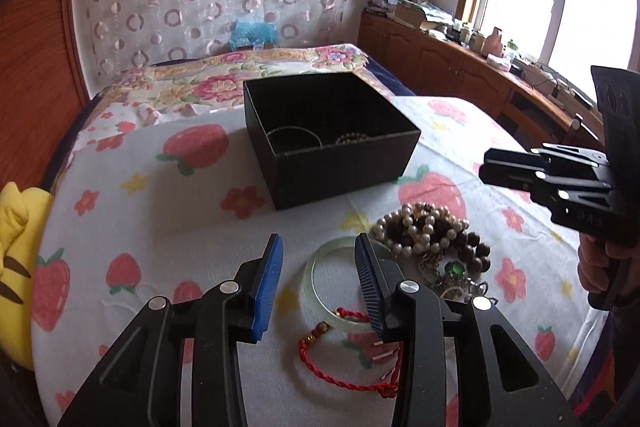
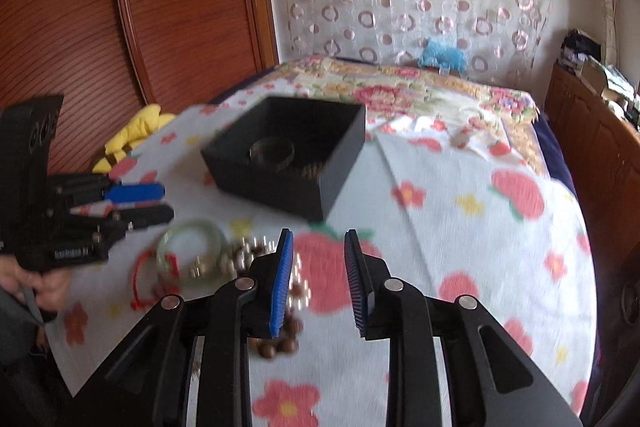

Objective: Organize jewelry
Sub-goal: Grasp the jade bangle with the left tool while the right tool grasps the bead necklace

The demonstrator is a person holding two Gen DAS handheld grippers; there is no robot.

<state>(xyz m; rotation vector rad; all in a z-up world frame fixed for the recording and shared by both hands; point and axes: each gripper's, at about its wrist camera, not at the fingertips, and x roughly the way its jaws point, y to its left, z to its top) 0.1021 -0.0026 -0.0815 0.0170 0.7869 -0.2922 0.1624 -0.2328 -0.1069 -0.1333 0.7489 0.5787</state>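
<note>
A black open box [image 1: 344, 163] stands on the strawberry-print sheet, with a thin bangle [image 1: 294, 137] and a bead bracelet [image 1: 352, 137] inside. In front of it lie a pale green jade bangle [image 1: 310, 279], a red cord bracelet [image 1: 320, 359] and a heap of pearl and brown beads [image 1: 424, 231]. My left gripper [image 1: 319, 239] is open just above the jade bangle, its right finger over the ring's far side and nothing pinched. My right gripper [image 2: 319, 235] is open and empty, with brown beads [image 2: 280, 347] under its left finger. The box [image 2: 344, 163], jade bangle [image 2: 188, 231] and left gripper [image 2: 168, 203] also show in the blurred right wrist view.
A yellow plush toy [image 1: 12, 227] lies at the bed's left edge by the wooden headboard [image 2: 180, 7]. A floral quilt [image 1: 200, 79] is bunched behind the box. Cluttered wooden cabinets [image 1: 460, 67] run under the window on the right. A hand [image 1: 592, 263] holds the right gripper [image 1: 484, 166].
</note>
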